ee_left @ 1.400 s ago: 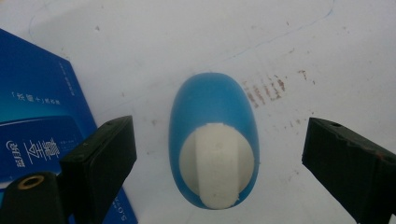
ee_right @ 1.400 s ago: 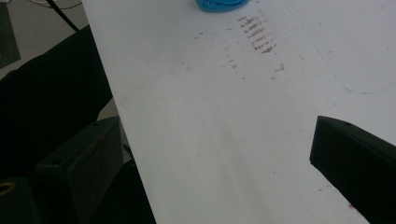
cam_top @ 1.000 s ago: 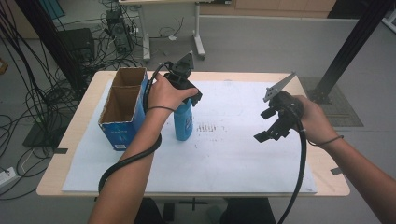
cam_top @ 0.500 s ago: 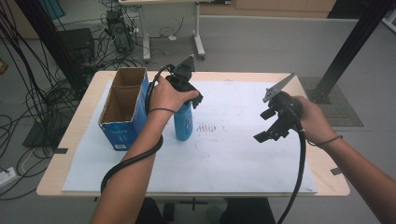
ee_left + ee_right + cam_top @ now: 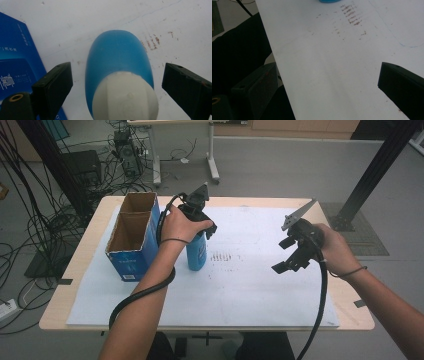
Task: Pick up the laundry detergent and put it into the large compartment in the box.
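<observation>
A blue bottle [image 5: 196, 252] with a white cap stands upright on the white sheet, just right of the blue carton. My left gripper [image 5: 200, 233] comes down over its top, open. In the left gripper view the bottle [image 5: 117, 55] sits between the two wide-apart jaws of the left gripper [image 5: 118, 72], with a gap on each side. My right gripper [image 5: 282, 255] hovers open over the right part of the sheet, holding nothing. In the right gripper view the right gripper [image 5: 327, 72] looks along the bare sheet, and the bottle's base [image 5: 329, 1] shows at the top edge.
An open-topped blue carton [image 5: 130, 262] with two brown compartments stands at the table's left, close to the bottle. A white paper sheet [image 5: 250, 290] covers most of the wooden table [image 5: 80, 265]; it bears brown smudges [image 5: 225, 256]. Cables and a black post lie beyond the table.
The left hand has shifted very slightly over the bottle. The right gripper holds still.
</observation>
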Demonstrator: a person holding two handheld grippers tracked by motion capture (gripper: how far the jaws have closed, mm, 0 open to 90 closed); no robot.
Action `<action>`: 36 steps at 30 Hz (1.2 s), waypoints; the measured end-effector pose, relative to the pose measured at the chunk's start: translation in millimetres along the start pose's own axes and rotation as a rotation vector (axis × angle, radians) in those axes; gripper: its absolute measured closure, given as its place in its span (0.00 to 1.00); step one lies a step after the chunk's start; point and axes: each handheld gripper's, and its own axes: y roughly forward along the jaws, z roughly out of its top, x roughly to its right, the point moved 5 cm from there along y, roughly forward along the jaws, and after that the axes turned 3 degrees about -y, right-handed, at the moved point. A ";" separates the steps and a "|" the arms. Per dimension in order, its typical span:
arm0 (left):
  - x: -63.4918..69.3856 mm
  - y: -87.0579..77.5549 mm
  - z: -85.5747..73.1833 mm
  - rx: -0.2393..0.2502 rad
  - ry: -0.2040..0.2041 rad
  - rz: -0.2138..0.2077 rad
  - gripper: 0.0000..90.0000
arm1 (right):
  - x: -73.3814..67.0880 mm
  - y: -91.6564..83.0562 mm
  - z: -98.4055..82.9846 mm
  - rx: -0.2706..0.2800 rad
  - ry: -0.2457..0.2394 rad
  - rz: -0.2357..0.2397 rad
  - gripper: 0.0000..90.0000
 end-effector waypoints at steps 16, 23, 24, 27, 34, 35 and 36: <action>0.5 7.6 -1.6 -0.014 -0.001 0.003 0.11 | 0.8 0.3 -1.2 -0.002 0.003 -0.002 0.03; 1.1 8.8 -1.5 -0.011 -0.004 0.005 0.11 | 0.7 0.1 -1.5 -0.001 0.006 -0.001 0.03; 1.0 8.7 -1.6 -0.015 -0.001 0.002 0.11 | 0.9 0.2 -1.6 0.000 0.006 -0.001 0.03; 1.1 8.8 -1.7 -0.015 -0.003 -0.001 0.11 | 1.4 0.2 -1.6 0.000 0.005 -0.002 0.03; 2.1 6.8 -1.8 -0.014 -0.002 -0.006 0.11 | 0.7 0.9 -0.6 0.000 0.002 -0.001 0.03; 1.9 6.5 -1.8 -0.013 0.000 -0.007 0.11 | 0.6 1.0 -0.5 -0.001 0.002 0.000 0.03; 1.7 6.4 -2.0 -0.014 0.000 -0.004 0.11 | 0.3 1.1 -0.3 -0.001 -0.001 0.001 0.03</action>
